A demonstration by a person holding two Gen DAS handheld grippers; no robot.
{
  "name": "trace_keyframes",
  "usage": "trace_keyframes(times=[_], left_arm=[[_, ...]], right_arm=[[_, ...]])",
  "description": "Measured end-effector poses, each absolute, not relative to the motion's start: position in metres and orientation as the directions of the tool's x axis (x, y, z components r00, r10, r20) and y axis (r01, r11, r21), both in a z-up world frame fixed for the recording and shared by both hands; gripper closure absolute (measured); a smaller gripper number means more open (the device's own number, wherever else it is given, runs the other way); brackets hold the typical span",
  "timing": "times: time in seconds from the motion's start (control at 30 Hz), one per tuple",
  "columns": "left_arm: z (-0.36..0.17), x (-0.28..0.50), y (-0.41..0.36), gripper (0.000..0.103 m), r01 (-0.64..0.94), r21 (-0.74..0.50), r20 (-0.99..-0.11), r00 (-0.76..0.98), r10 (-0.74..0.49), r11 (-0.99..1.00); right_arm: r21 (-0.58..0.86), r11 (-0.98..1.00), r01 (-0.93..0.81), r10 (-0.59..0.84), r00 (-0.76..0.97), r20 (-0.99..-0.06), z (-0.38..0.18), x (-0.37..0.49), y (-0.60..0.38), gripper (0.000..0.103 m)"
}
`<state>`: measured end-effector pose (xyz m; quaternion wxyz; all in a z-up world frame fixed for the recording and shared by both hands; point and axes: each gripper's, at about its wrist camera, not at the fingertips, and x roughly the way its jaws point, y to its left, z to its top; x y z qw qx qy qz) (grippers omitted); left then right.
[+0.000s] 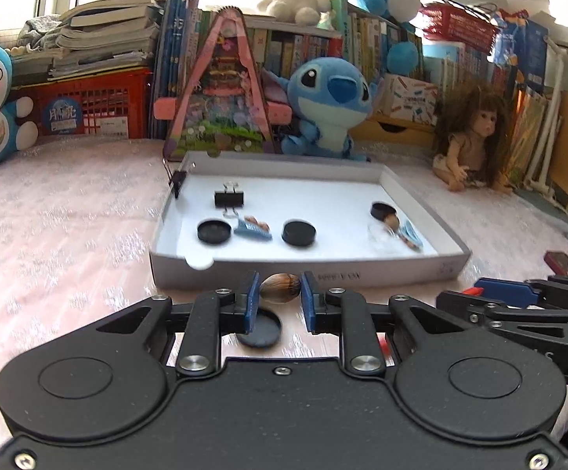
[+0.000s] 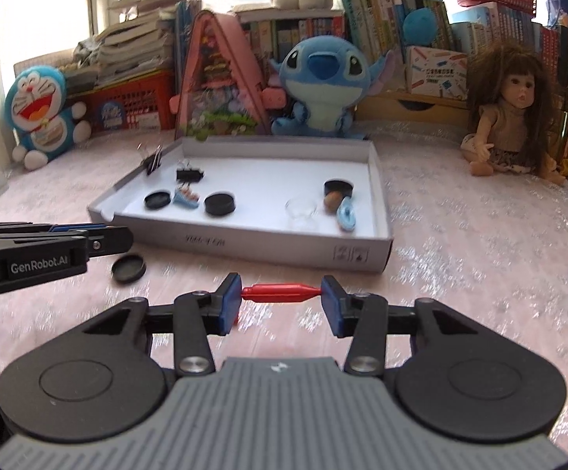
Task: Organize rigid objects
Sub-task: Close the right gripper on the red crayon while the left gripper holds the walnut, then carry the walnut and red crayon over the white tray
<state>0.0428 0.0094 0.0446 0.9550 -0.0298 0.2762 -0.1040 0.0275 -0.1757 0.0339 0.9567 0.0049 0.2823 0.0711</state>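
Pink patterned cloth covers the surface, backed by book stacks, red baskets, plush toys and a doll. A shallow white box lid is set at the middle of the cloth as the collecting tray; inside it, black caps, a binder clip and a small blue piece are kept toward its left wall, while another cap, a clear cup and a nut are kept toward its right wall, which suggests sorting by kind.

A brown nut is held between the narrowly closed pads of the left gripper, just before the tray's near wall, probably for lifting over it. One loose black cap is left on the cloth beneath that gripper, not yet put away.

A red double-ended piece is clamped end to end by the right gripper, its fingers moderately spread to match the piece's length, near the tray's near-right corner.
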Motion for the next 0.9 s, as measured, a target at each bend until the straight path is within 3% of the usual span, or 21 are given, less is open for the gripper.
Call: trace_keyframes(times=[0.9], left_arm=[[0.060,0.174,-0.012,0.082,0.147,-0.138,-0.539,0.818,-0.199,0.979]], right_arm=[[0.147,0.981,-0.123,0.175,0.889,-0.423,0.059,0.124,-0.201,0.054]])
